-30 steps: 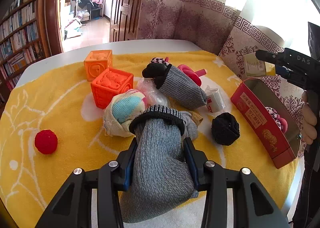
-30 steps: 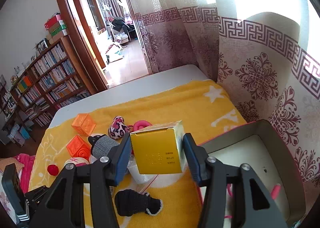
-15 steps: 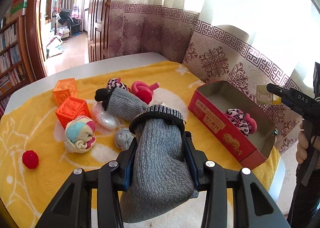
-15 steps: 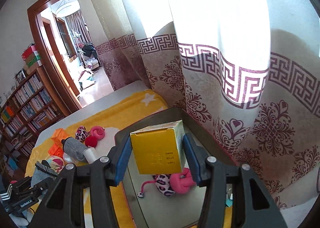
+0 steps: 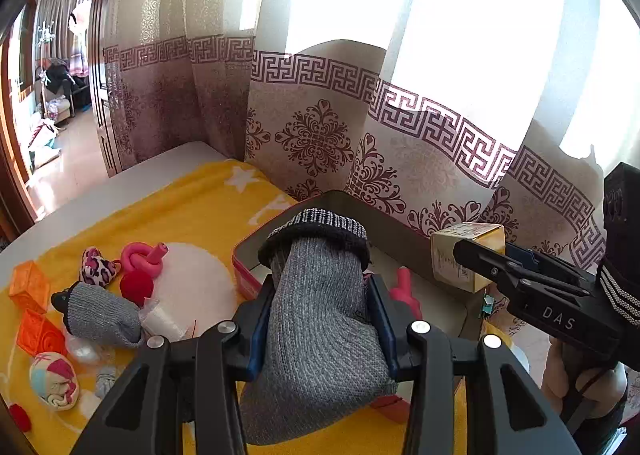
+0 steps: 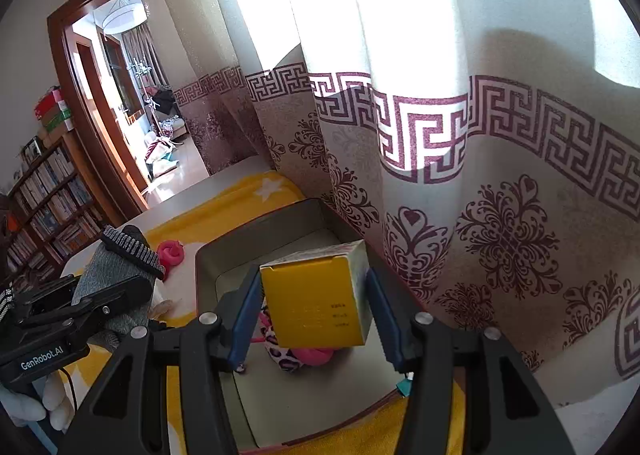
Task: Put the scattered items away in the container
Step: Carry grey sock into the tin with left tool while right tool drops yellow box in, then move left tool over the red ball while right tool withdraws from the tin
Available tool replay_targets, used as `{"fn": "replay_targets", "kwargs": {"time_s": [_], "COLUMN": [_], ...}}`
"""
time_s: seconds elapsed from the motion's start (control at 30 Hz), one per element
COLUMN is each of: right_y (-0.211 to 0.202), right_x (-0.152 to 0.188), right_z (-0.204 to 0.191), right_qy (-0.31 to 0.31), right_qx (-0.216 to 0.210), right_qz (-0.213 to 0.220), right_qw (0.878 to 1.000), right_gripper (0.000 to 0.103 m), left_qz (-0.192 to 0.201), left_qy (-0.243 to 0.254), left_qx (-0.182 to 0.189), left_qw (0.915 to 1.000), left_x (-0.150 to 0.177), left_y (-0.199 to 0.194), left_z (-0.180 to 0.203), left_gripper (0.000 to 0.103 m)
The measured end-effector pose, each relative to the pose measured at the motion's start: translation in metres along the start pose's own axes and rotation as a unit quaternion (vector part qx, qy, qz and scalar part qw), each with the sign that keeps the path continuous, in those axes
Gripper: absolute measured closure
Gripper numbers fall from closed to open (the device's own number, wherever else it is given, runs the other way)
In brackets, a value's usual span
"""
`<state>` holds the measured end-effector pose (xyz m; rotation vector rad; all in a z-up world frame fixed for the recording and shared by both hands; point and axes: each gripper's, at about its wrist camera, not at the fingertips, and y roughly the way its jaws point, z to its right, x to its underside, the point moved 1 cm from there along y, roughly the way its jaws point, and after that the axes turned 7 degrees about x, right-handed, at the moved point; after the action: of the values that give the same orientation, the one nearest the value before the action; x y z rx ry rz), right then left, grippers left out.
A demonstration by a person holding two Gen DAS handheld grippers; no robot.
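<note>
Broadly, a yellow fleece blanket (image 5: 208,207) covers the table beside a patterned curtain (image 6: 500,183), and on its curtain side lies the red rectangular tin container (image 5: 245,275), open-topped, its long axis running away from both cameras alongside the curtain. Above it, the right gripper (image 6: 314,309) is clamped on a small yellow cardboard box (image 6: 316,299), pads pressing its two side faces; the box hangs directly over the container's grey floor (image 6: 288,395), where a leopard-print and pink toy (image 6: 298,359) already rests. Left of it, the left gripper (image 5: 320,315) is closed round a rolled grey knitted sock with a dark cuff (image 5: 320,295), cuff pointing forward over the container's near wall. The right hand appears nearer to release: its box needs only to go down. The sock seems to sit at the container's left edge, so its drop point lies forward and to the right. Smaller scattered items remain on the blanket: a second grey sock (image 5: 100,313), orange embossed cubes (image 5: 34,311), a pink knotted toy (image 5: 142,257).
</note>
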<state>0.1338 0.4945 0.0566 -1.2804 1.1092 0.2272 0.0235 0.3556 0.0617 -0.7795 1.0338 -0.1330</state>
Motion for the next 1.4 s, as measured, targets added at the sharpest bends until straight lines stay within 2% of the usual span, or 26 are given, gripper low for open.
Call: {"fn": "replay_targets", "kwargs": {"time_s": [0.27, 0.6, 0.67, 0.73, 0.8, 0.93, 1.0, 1.1, 1.17, 1.23, 1.4], "right_y": [0.013, 0.022, 0.024, 0.023, 0.023, 0.024, 0.024, 0.024, 0.023, 0.022, 0.018], "right_x": [0.011, 0.019, 0.020, 0.021, 0.021, 0.022, 0.022, 0.023, 0.023, 0.023, 0.025], "right_z": [0.013, 0.011, 0.010, 0.011, 0.013, 0.016, 0.017, 0.017, 0.014, 0.010, -0.001], "right_qy": [0.003, -0.005, -0.005, 0.000, 0.007, 0.017, 0.022, 0.025, 0.025, 0.021, 0.017], "right_qx": [0.012, 0.019, 0.016, 0.016, 0.015, 0.016, 0.016, 0.013, 0.011, 0.010, 0.000], "right_qz": [-0.018, -0.029, -0.031, -0.030, -0.028, -0.032, -0.034, -0.035, -0.034, -0.034, -0.033], "right_qw": [1.000, 0.999, 0.999, 0.999, 0.999, 0.999, 0.999, 0.999, 0.999, 0.999, 0.999], "right_gripper": [0.047, 0.043, 0.031, 0.024, 0.024, 0.024, 0.024, 0.024, 0.024, 0.024, 0.024], "left_qz": [-0.015, -0.019, -0.022, -0.022, -0.015, 0.016, 0.031, 0.033, 0.035, 0.047, 0.050], "left_qy": [0.015, 0.027, 0.029, 0.029, 0.035, 0.039, 0.043, 0.047, 0.048, 0.048, 0.047], "left_qx": [0.005, 0.002, -0.001, -0.004, -0.013, -0.033, -0.046, -0.067, -0.091, -0.111, -0.157], "left_qw": [0.9998, 0.9994, 0.9993, 0.9993, 0.9992, 0.9985, 0.9975, 0.9961, 0.9941, 0.9915, 0.9853], "left_x": [-0.013, -0.018, -0.018, -0.017, -0.017, -0.018, -0.018, -0.018, -0.015, -0.010, 0.001], "left_y": [0.038, 0.061, 0.063, 0.064, 0.061, 0.048, 0.040, 0.034, 0.031, 0.024, 0.001], "left_z": [0.006, 0.010, 0.011, 0.011, 0.012, 0.014, 0.014, 0.012, 0.010, 0.006, -0.009], "left_gripper": [0.058, 0.058, 0.053, 0.048, 0.044, 0.015, 0.013, 0.012, 0.001, 0.001, 0.001]}}
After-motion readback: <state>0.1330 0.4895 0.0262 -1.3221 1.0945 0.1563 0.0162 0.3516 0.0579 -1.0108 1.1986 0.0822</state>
